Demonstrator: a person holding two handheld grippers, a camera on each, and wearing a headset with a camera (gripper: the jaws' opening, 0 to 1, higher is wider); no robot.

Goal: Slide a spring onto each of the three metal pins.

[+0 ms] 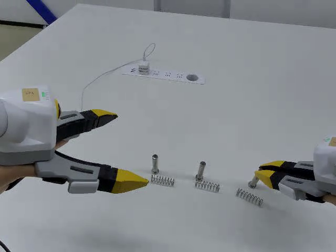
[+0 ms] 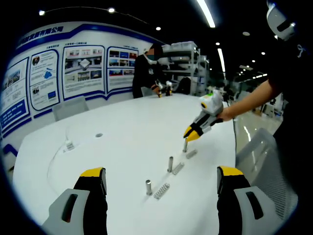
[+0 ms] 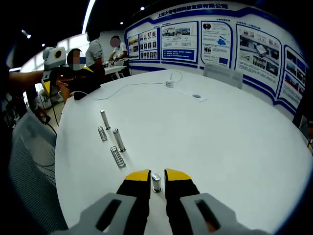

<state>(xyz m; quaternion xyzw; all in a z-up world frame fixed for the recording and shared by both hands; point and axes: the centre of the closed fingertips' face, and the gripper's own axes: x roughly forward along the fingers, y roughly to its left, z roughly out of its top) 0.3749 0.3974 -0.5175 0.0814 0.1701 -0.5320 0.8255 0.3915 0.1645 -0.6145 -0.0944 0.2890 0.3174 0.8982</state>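
Three short metal pins stand in a row on the white table (image 1: 252, 105): left pin (image 1: 155, 163), middle pin (image 1: 200, 169), right pin (image 1: 253, 182). A loose spring lies beside each: left spring (image 1: 163, 181), middle spring (image 1: 207, 186), right spring (image 1: 249, 197). My right gripper (image 1: 264, 175) is low at the right, its yellow tips closed on the right pin (image 3: 156, 182), which stands between the jaws. My left gripper (image 1: 123, 149) hovers left of the row, wide open and holding nothing; in its own view (image 2: 161, 173) the pins and springs lie ahead.
A white power strip (image 1: 164, 74) with a plug and thin cable lies farther back on the table. People stand at another table (image 2: 161, 93) in the background. The table's near edge (image 3: 58, 186) curves at the left of the right gripper view.
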